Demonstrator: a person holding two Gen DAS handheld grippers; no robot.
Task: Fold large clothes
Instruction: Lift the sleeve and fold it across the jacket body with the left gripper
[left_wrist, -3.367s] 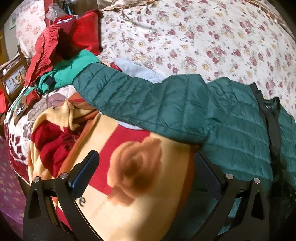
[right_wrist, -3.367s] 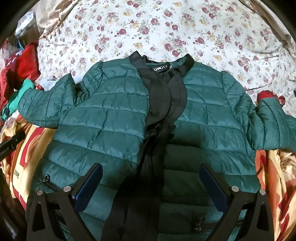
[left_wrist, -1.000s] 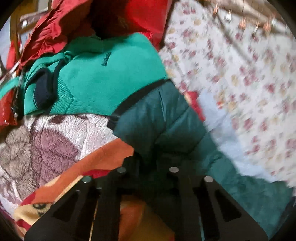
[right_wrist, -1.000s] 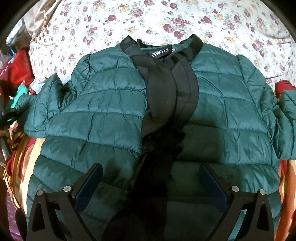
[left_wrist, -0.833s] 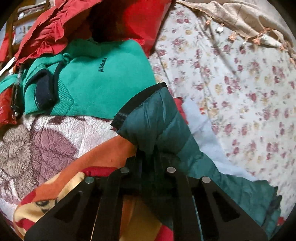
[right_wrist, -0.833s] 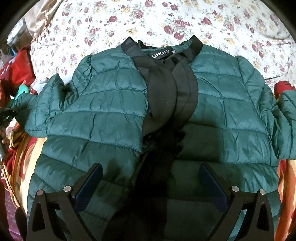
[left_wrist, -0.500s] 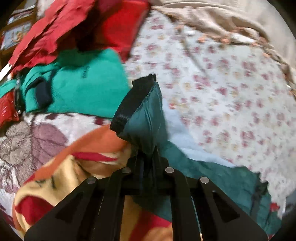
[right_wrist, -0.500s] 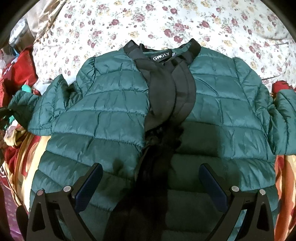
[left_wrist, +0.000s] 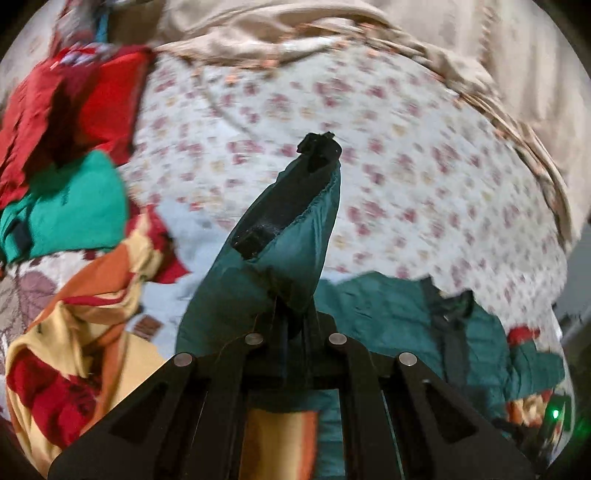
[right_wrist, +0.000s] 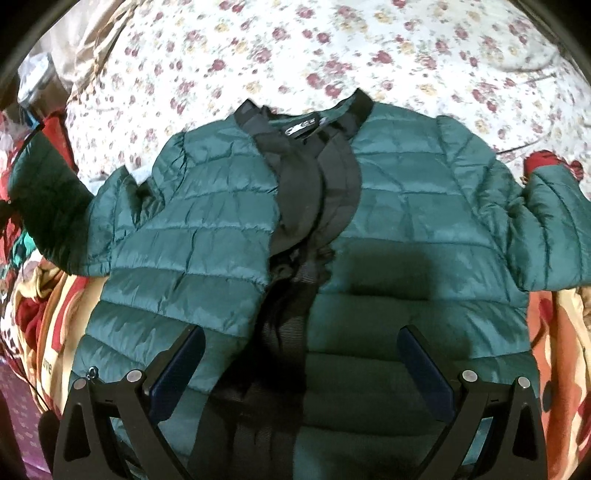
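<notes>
A dark green quilted jacket (right_wrist: 207, 236) with black collar and front trim lies face up on the bed, sleeves spread. My left gripper (left_wrist: 293, 325) is shut on the jacket's left sleeve (left_wrist: 291, 236) near its black cuff and holds it lifted above the bed; the cuff points up. The raised sleeve also shows at the left edge of the right wrist view (right_wrist: 40, 192). My right gripper (right_wrist: 301, 373) is open and empty, hovering over the jacket's lower front. The jacket body shows in the left wrist view (left_wrist: 388, 314) at lower right.
A floral bedsheet (right_wrist: 295, 44) covers the bed behind the jacket. An orange, yellow and red blanket (left_wrist: 85, 332) lies under the jacket's left side. A bright green sweater (left_wrist: 70, 206) and red clothes (left_wrist: 74, 96) are piled at the far left. A beige cloth (left_wrist: 332, 22) lies along the bed's back.
My left gripper has closed on the sleeve near the cuff, lifted it off the blanket and swung it to the right, toward the jacket body. The right gripper has stayed open over the jacket.
</notes>
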